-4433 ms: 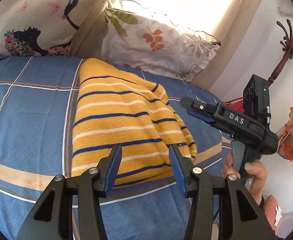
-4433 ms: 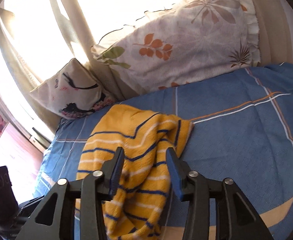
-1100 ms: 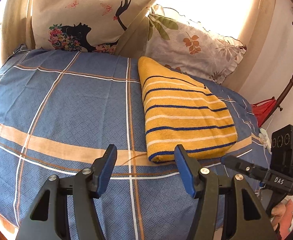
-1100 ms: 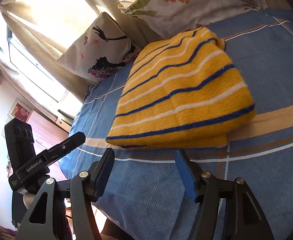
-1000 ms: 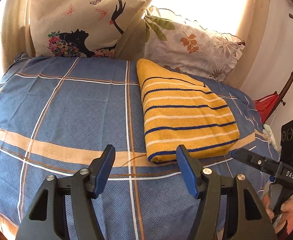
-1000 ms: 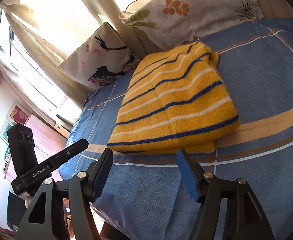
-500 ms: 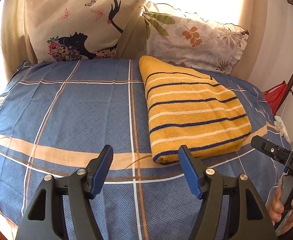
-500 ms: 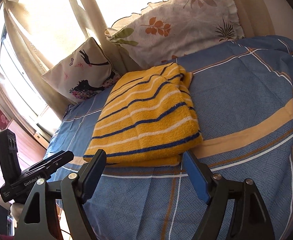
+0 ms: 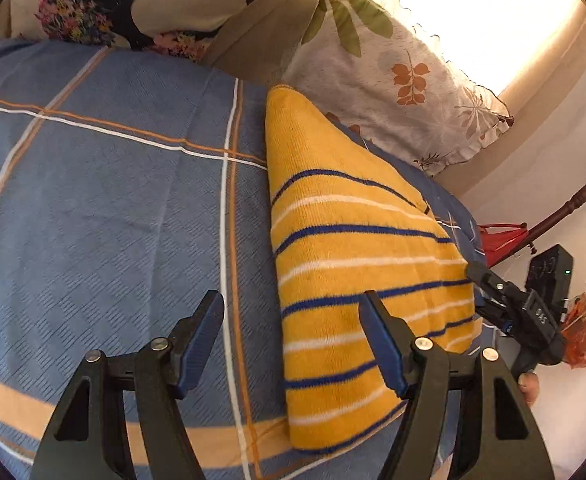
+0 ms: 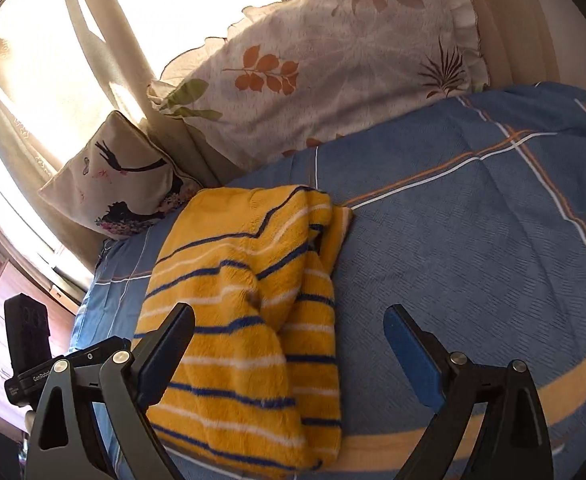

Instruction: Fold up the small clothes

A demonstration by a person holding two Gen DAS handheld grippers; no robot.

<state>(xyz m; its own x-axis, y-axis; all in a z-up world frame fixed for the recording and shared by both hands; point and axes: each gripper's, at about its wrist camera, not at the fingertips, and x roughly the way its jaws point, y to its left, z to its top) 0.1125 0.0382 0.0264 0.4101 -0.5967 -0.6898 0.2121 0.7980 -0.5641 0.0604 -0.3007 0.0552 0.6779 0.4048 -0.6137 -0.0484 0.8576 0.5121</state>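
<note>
The yellow striped sweater (image 9: 357, 280) lies folded on the blue checked bed (image 9: 113, 220), near the 2 pillows; the fold looks about done, so the next move likely calls for one more fold or a tidying tuck. The left tongs (image 9: 291, 336) stand released and empty above its near edge, while the right tongs (image 10: 289, 350) are opening wide, nothing gripped. Readable writing: "DAS" on the right tool in the left view, "GenRobo…" on the left tool in the right view.
</note>
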